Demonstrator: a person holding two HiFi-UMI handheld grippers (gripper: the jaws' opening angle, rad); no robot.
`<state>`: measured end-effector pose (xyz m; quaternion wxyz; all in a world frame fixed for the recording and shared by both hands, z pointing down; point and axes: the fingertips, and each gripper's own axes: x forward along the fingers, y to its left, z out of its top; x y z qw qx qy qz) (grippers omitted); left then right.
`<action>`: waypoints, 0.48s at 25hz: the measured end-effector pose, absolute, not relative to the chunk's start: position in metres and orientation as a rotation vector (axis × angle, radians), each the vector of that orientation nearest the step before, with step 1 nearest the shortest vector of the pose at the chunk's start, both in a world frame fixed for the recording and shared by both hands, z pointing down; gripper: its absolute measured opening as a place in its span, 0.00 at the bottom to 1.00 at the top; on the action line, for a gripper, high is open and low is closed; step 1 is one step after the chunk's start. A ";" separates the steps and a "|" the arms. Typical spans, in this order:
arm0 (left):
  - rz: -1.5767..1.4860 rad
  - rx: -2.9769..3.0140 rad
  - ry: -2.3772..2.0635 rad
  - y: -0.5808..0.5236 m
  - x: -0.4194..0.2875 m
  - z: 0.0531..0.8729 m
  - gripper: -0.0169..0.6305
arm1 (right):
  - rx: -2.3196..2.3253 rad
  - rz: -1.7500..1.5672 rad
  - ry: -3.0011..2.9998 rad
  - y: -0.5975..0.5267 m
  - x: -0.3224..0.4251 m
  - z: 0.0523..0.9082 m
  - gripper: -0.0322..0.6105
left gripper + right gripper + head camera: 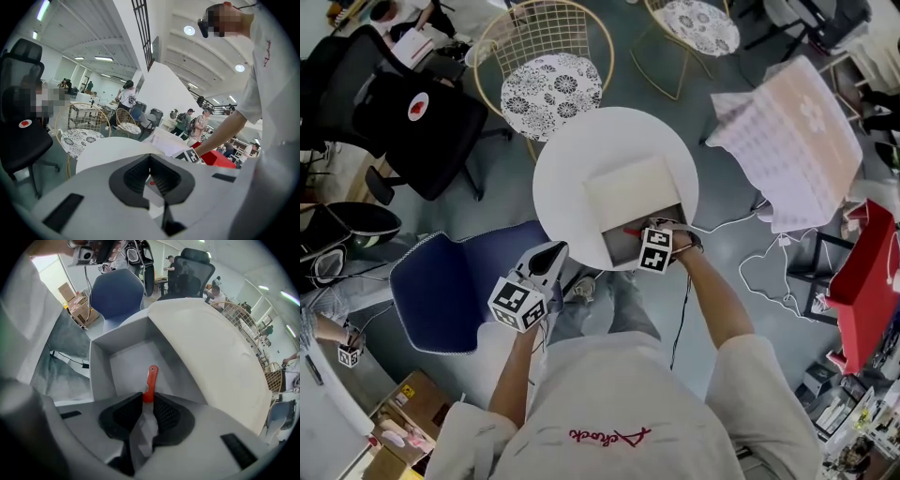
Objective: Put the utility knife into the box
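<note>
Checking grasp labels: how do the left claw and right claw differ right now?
The right claw grips the slim red utility knife; the left claw holds nothing, jaws apart. The right claw points down into the open grey rectangular box; the left claw sits beside the round white table, nearly level. Both have black ribbed pads.

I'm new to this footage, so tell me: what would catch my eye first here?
The red utility knife stands out, pinched in the right gripper and pointing down into the open grey box on the round white table. The left gripper hangs open and empty off the table's near edge, beside a blue chair.
</note>
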<state>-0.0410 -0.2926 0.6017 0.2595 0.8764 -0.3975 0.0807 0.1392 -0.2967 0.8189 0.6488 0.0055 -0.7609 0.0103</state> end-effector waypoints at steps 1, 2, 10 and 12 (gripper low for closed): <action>0.219 2.374 -1.078 -0.293 -0.042 0.601 0.04 | 0.014 0.024 -1.733 -0.297 0.139 0.819 0.18; 0.219 2.374 -1.078 -0.294 -0.043 0.601 0.04 | 0.015 0.026 -1.736 -0.297 0.138 0.819 0.18; 0.222 2.377 -1.066 -0.296 -0.040 0.601 0.04 | 0.010 0.037 -1.741 -0.297 0.137 0.820 0.18; 0.225 2.378 -1.060 -0.295 -0.039 0.601 0.04 | -0.004 0.047 -1.744 -0.294 0.137 0.818 0.25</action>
